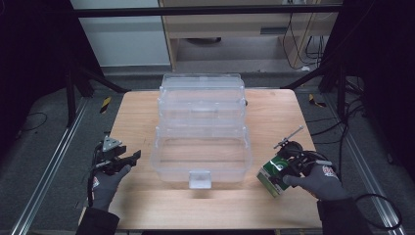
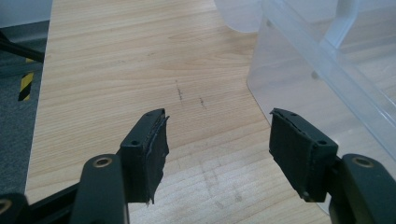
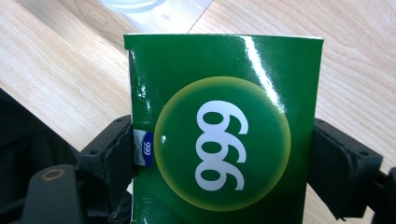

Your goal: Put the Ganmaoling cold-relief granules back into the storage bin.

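A: How is your right gripper [image 3: 224, 154] sitting at the moment?

B: You are clamping it on the green box [image 3: 224, 135]. In the right gripper view the two black jaws are pressing against opposite side faces of the box, one on each side, spread just as far as the box is wide. The face with the yellow-ringed circle and the white "999" is looking up at the camera.

A: And where is that box on the table?

B: In the high view you are holding the green box [image 1: 272, 175] near the right front part of the wooden table [image 1: 142, 117], just to the right of the clear plastic container [image 1: 200, 132] and apart from it. I cannot tell whether it is touching the wood. Its long axis is running away from your right hand [image 1: 320, 182], slanting leftward toward the container's front corner.

A: What is your left gripper [image 2: 217, 140] doing?

B: You are keeping nothing in it. In the left gripper view the jaws are standing wide apart, with bare wood between them, and the container's clear wall [image 2: 299, 79] is lying just beyond the right jaw.

A: And the hand pose?

B: In the high view your left hand [image 1: 105, 183] is coming in from the bottom edge, and the left gripper [image 1: 128, 159] is pointing rightward at the container's left side, near it but not touching.
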Demonstrator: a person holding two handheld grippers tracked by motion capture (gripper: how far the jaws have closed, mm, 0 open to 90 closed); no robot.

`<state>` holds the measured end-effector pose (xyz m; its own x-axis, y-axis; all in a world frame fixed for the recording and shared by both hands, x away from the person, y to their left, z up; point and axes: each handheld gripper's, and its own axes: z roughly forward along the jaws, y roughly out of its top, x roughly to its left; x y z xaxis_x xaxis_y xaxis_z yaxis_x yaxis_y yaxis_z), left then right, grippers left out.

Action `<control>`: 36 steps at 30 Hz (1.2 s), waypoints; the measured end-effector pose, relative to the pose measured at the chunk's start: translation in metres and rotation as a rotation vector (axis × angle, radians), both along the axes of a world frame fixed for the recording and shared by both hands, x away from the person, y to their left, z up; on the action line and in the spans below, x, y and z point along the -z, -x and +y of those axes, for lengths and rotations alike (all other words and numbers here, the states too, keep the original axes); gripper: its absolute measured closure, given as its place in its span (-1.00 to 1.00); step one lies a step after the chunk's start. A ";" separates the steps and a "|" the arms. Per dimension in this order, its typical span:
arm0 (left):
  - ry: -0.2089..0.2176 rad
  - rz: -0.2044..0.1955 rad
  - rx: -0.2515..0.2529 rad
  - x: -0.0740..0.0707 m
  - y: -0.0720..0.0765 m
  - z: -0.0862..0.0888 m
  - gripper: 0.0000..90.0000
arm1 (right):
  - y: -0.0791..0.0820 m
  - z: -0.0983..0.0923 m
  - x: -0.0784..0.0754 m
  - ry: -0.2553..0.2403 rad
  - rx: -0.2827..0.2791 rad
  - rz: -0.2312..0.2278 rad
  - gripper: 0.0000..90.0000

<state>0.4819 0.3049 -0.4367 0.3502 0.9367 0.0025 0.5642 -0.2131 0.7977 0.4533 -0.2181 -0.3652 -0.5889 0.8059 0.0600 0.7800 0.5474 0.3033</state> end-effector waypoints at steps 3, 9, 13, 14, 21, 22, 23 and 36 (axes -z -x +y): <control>0.000 0.000 0.000 0.000 0.000 0.000 -0.19 | -0.002 -0.001 -0.005 -0.003 -0.012 -0.013 -0.60; 0.005 -0.001 -0.005 0.000 0.000 0.001 -0.20 | -0.005 -0.003 -0.017 -0.002 -0.055 -0.055 -0.60; 0.001 0.002 -0.002 0.000 0.000 0.001 -0.19 | -0.006 -0.004 -0.026 0.003 -0.079 -0.074 -0.60; 0.001 0.002 -0.002 0.000 0.000 0.001 -0.19 | -0.006 -0.003 -0.029 0.008 -0.084 -0.078 -0.60; 0.003 0.003 -0.007 0.001 0.000 0.001 -0.20 | -0.009 0.003 -0.050 0.014 -0.137 -0.112 -0.60; 0.002 0.003 -0.007 0.001 0.000 0.001 -0.20 | -0.010 0.004 -0.053 0.012 -0.147 -0.116 -0.60; 0.001 0.002 -0.005 0.001 0.000 0.001 -0.20 | -0.010 0.005 -0.056 0.009 -0.153 -0.120 -0.60; -0.003 0.007 -0.004 0.002 -0.001 0.001 -0.20 | -0.023 0.017 -0.077 0.009 -0.254 -0.142 -0.61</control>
<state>0.4826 0.3055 -0.4385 0.3465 0.9381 0.0026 0.5706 -0.2129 0.7931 0.4764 -0.2008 -0.2880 -0.7738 0.6319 -0.0446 0.5677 0.7229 0.3939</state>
